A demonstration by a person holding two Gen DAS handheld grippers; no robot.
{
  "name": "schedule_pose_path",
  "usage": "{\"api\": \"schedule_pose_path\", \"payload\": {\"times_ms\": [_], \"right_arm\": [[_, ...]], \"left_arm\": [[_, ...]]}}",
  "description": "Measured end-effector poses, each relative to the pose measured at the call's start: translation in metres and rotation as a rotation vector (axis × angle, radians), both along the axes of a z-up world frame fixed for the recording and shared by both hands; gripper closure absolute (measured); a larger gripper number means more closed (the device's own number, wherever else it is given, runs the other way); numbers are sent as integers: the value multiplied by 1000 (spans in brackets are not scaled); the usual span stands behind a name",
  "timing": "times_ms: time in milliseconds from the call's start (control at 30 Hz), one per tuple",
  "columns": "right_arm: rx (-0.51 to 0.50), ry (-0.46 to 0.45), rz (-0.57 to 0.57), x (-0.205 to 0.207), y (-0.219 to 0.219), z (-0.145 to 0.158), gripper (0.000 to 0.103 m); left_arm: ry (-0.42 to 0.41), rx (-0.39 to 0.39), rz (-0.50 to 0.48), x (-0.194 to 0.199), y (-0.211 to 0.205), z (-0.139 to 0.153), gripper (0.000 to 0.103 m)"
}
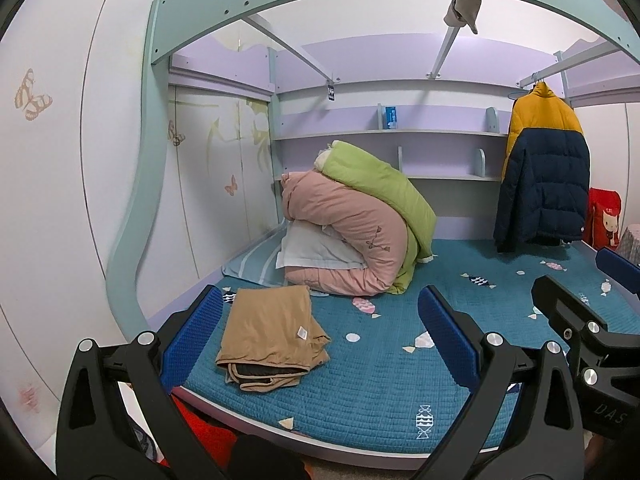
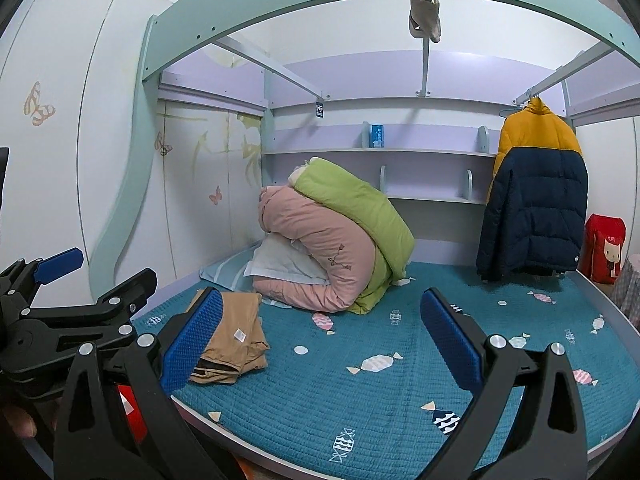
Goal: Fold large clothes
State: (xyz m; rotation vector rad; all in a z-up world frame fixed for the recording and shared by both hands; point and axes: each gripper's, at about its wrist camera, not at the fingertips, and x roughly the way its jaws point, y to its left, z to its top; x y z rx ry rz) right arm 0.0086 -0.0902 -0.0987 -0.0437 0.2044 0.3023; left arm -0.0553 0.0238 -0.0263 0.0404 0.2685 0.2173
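**Cloth lies folded; both tools wide open**

Cloth in tan (image 1: 272, 336), soft and light, lies in a floppy folded pile on the blue bed cover (image 1: 380, 360). It sits just ahead of the left tool (image 1: 320, 340), close to that tool's left pad. It would bend and slip easily, so I think a pinch at a corner or along a thick folded edge would hold best.

Both tools have their pads spread far apart and grip nothing. The right tool (image 2: 320, 340) hangs beside the left one.

The left view shows the dark lining in the pile's front edge. In the right view, a blue pad hides part of the pile. Further off hangs a yellow and navy coat (image 2: 536, 196), maybe next to fold.
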Motion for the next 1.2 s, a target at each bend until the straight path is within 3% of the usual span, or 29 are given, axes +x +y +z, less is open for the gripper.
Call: {"api": "schedule_pose_path", "payload": {"times_ms": [1200], "right_arm": [[5, 7, -22, -7, 2, 4, 7]], "left_arm": [[-7, 2, -6, -1, -6, 0, 5]]}}
